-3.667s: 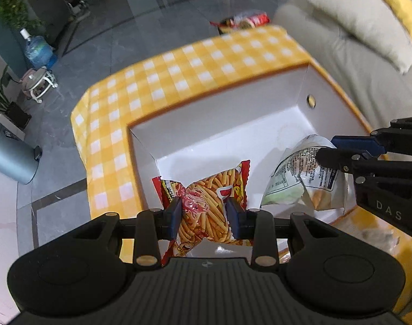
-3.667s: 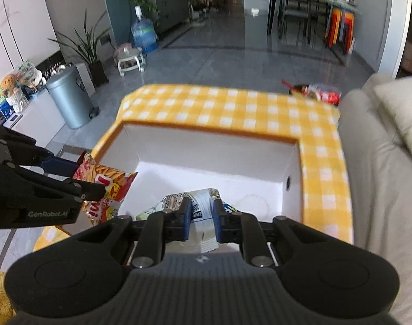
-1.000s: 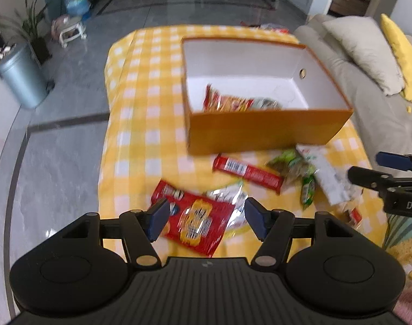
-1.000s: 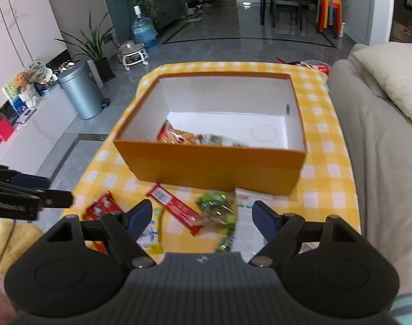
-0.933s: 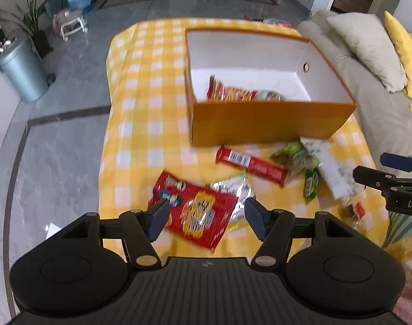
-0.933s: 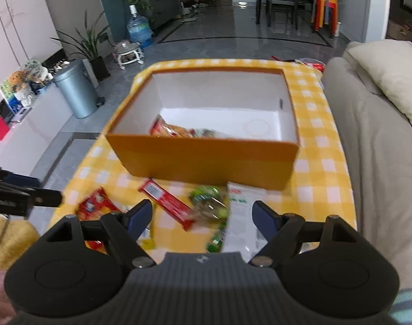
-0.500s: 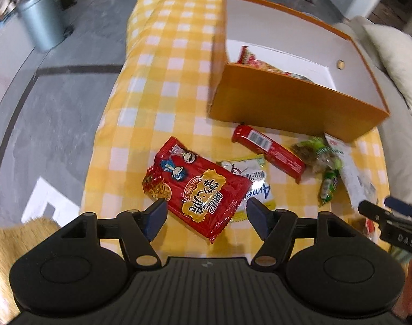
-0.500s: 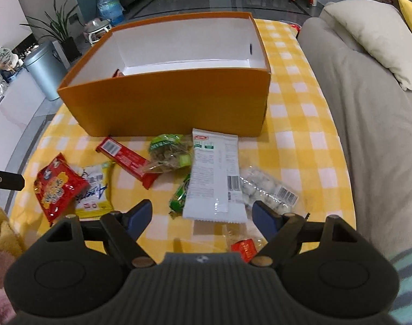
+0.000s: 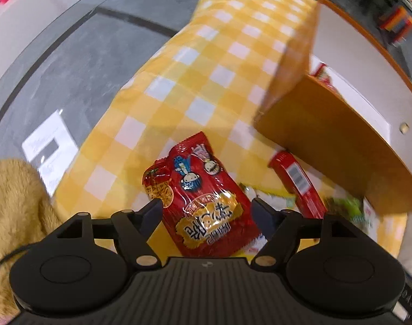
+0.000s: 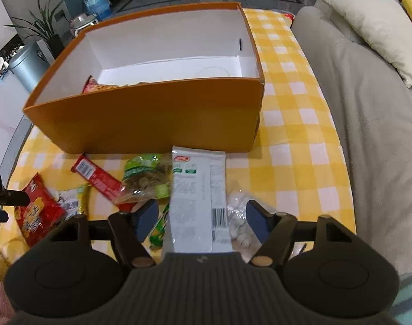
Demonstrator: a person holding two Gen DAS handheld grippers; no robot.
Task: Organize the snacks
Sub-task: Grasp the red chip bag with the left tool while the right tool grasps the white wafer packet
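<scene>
The left hand-held gripper (image 9: 206, 214) points down at the desk (image 9: 206, 62) and its jaws are opening wide. A red snack bag (image 9: 203, 205) lies flat between them, but the fingers are not pressing on it, so nothing is held. The right hand-held gripper (image 10: 199, 216) is closing its jaws a little, but they are wide apart too. A long white snack pack (image 10: 196, 203) lies between them, not pinched yet.

What could go wrong? The red bag is flat and shiny, so the fingers may slide over it and come up with nothing. It also rests partly on a pale packet (image 10: 70, 203) — that one might get dragged along. On the right side things are crowded: a clear bag of white lumps (image 10: 237, 216) touches the white pack on one side and a thin green stick (image 10: 158, 230) lies on the other. The fingers could catch those by mistake, or push them off the desk edge.

The red bag's long side runs from the left gripper up and away, leaning a little left in its view. The white pack's long side points straight at the orange box (image 10: 151, 119), its far end almost touching the box's front wall. The box sits just behind the loose snacks, with a bag or two already inside.
</scene>
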